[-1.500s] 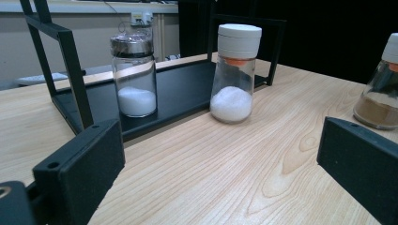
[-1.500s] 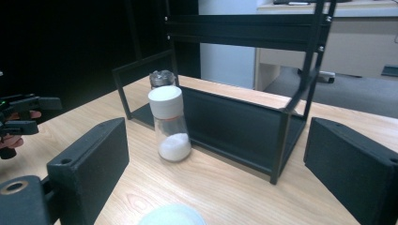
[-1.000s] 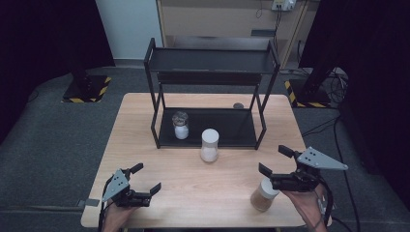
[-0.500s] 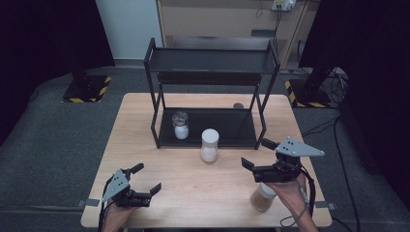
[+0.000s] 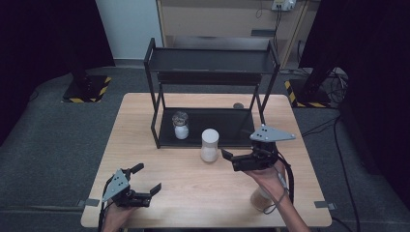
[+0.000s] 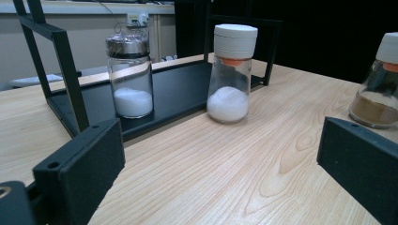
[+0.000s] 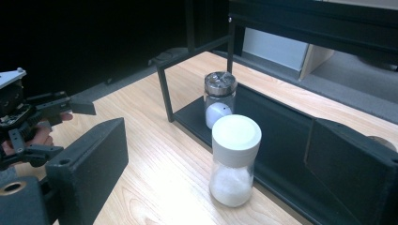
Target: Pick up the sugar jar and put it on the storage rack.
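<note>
The right gripper (image 5: 230, 157) sits right of centre in the high view, jaws apart and empty, pointing left at the white-lidded jar (image 5: 210, 144) just beside it. That jar stands upright on the table (image 5: 145, 121), at the front edge of the rack (image 5: 208, 63). The left gripper (image 5: 145, 179), lower left, is also spread wide, holding nothing. A brown jar (image 5: 261, 199) stands lower right.

Wooden table (image 5: 159, 121) with rack (image 5: 212, 79), two shakers (image 5: 210, 144)
</note>
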A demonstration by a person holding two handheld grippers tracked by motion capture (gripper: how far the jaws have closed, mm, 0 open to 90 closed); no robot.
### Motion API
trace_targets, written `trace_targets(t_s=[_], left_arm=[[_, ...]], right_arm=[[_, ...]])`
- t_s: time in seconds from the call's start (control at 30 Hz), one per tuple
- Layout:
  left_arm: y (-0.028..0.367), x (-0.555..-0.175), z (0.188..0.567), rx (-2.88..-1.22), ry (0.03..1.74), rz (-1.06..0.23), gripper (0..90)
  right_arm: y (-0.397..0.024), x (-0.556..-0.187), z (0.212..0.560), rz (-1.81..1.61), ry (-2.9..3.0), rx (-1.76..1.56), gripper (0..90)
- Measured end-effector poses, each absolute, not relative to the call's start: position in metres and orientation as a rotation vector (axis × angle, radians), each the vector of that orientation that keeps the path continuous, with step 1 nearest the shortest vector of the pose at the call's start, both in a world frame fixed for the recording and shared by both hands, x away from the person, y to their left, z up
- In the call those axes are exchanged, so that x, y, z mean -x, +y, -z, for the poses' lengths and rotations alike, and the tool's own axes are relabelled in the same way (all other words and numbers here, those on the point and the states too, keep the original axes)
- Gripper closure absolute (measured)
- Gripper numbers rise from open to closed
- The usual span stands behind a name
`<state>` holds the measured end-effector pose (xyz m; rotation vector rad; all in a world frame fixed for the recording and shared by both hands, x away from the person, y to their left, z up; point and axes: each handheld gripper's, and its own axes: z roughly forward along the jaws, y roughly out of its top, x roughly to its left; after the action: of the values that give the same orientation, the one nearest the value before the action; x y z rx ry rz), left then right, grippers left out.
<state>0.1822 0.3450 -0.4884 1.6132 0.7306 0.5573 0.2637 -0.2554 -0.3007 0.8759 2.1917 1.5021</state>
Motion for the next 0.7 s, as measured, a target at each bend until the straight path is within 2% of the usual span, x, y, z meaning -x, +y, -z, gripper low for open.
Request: trace_targets(t_s=[0.7], left_arm=[[0.345,-0.183,0.488,-1.615,0.725,-0.552,0.0]], right_arm=[[-0.204,-0.296,0.305,-1.413,2.219,-0.950,7.6]])
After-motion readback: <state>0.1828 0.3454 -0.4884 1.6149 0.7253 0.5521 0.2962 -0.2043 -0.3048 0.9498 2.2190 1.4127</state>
